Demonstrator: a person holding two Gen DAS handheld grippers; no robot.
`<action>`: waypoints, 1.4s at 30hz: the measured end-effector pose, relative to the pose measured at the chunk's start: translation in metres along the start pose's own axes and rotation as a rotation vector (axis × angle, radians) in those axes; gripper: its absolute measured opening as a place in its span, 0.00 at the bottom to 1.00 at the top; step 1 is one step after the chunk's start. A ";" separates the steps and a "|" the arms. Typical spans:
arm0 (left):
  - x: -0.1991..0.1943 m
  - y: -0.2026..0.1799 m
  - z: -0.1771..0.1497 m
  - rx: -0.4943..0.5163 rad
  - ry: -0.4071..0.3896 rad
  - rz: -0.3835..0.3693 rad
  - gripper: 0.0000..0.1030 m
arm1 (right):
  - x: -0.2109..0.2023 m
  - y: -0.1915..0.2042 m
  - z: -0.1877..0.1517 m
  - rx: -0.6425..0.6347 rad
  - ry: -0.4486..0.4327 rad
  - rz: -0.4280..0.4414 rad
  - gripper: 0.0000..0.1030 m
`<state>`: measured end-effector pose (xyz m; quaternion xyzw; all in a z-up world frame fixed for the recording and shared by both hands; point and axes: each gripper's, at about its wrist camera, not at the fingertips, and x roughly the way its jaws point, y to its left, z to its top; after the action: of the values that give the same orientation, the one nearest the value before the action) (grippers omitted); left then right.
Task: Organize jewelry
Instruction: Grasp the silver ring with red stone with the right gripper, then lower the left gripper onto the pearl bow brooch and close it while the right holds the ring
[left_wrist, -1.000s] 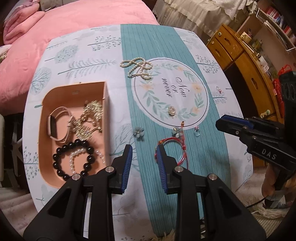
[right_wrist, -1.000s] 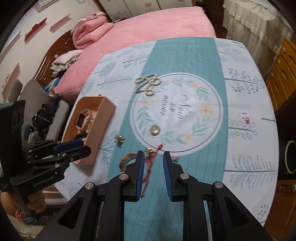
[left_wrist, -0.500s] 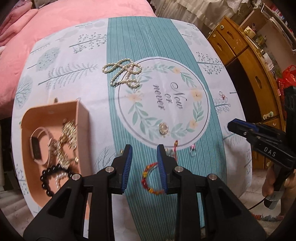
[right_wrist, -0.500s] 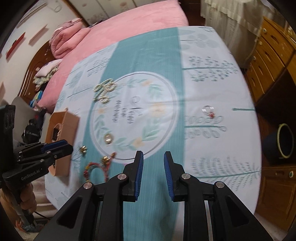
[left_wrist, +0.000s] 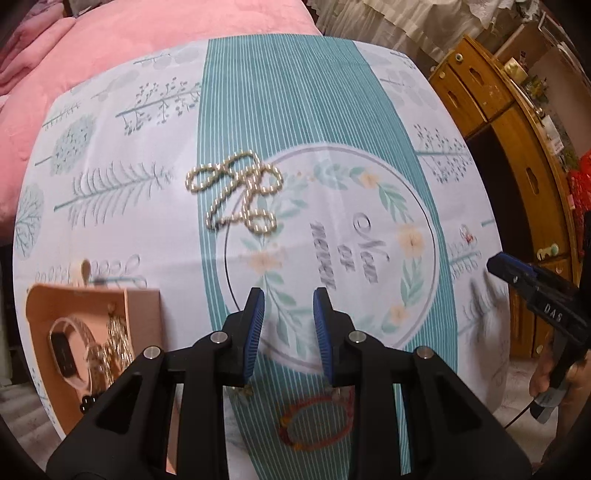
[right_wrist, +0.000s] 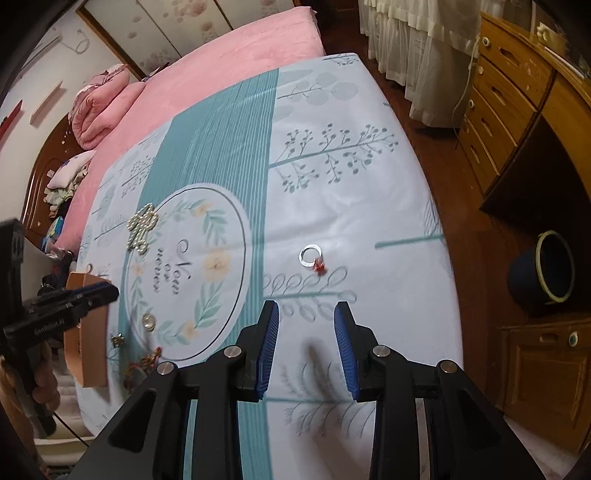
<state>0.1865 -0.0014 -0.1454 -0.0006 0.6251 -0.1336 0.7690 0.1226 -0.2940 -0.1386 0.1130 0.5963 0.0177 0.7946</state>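
A pearl necklace (left_wrist: 236, 192) lies tangled on the patterned tablecloth, ahead of my open, empty left gripper (left_wrist: 289, 299); it also shows in the right wrist view (right_wrist: 142, 227). A red beaded bracelet (left_wrist: 314, 424) lies under the left gripper's fingers. A pink jewelry box (left_wrist: 66, 306) at the left holds a watch and gold chains. My right gripper (right_wrist: 306, 314) is open and empty, just short of a silver ring with a red charm (right_wrist: 312, 257). A round gold piece (right_wrist: 149, 320) and a small gold piece (right_wrist: 117, 339) lie near the box (right_wrist: 86, 354).
The table (right_wrist: 351, 184) stands against a pink bed (right_wrist: 207, 81). Wooden drawers (right_wrist: 517, 92) and a dark pot (right_wrist: 543, 269) are to the right of the table's edge. The right gripper shows in the left wrist view (left_wrist: 532, 291), the left gripper in the right wrist view (right_wrist: 92, 295).
The left gripper has moved forward past the red bracelet toward the pearl necklace. The right gripper has swung right toward the silver ring and its jaws have opened wider.
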 end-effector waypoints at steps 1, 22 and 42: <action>0.001 0.001 0.004 -0.006 -0.001 0.001 0.23 | 0.002 0.001 0.002 -0.012 -0.003 -0.003 0.31; 0.032 0.033 0.050 -0.148 0.005 0.012 0.23 | 0.043 0.022 0.013 -0.323 -0.016 -0.081 0.08; 0.054 0.026 0.081 0.096 0.077 0.044 0.23 | 0.039 0.024 0.012 -0.267 -0.006 -0.020 0.08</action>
<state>0.2797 -0.0013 -0.1835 0.0554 0.6470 -0.1464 0.7463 0.1479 -0.2659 -0.1678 0.0006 0.5874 0.0886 0.8044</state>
